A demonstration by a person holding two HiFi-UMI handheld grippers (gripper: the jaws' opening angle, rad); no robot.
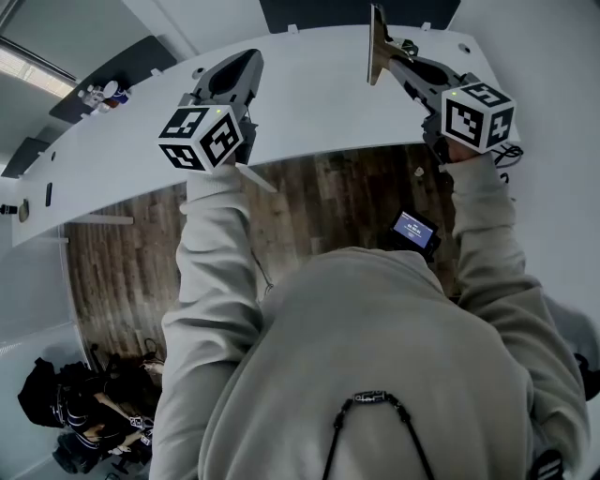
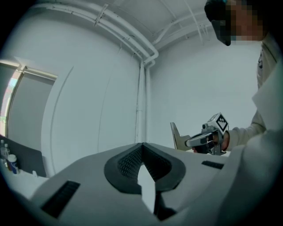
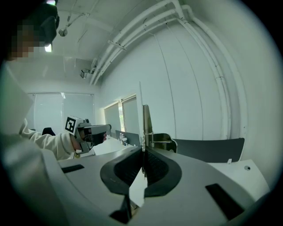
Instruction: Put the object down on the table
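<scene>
Sweatshirt (image 1: pixel 375 375) fills the head view's foreground, both sleeves reaching fwd over a wood floor (image 1: pixel 309 202); small lit screen (image 1: pixel 413 228) sits just under the right arm; dark bags (image 1: pixel 70 412) on the floor bottom-left. L gripper (image 1: pixel 251 58) is out over the white table (image 1: pixel 309 108), its marker cube facing the camera; nothing in it. R gripper (image 1: pixel 394 49) is alongside, farther right, w/ a thin tan clipboard (image 1: pixel 377 28) pinched at its tip; board stands upright, edge-on, above the table's far side; can't tell if its bottom edge touches. Bottles (image 1: pixel 103 94) sit on a dark ledge far left.

Left gripper view: L gripper (image 2: pixel 142 145) has its dark ribbed pads meeting at the tip, jaws together, nothing between; white wall w/ pipes (image 2: pixel 141 88) behind. R gripper (image 2: pixel 188 142) shows mid-right, clipboard (image 2: pixel 176 134) sticking up from its nose.

Right gripper view: R gripper (image 3: pixel 142 151) is clamped tight on the clipboard (image 3: pixel 147 123); board rises straight up from between the pads, seen edge-on, metal clip (image 3: pixel 161 140) on its right face. L gripper (image 3: pixel 105 129) shows left, at abt the same height, well apart from the board; windows (image 3: pixel 117 117) behind, ceiling pipes (image 3: pixel 146 26) overhead.
</scene>
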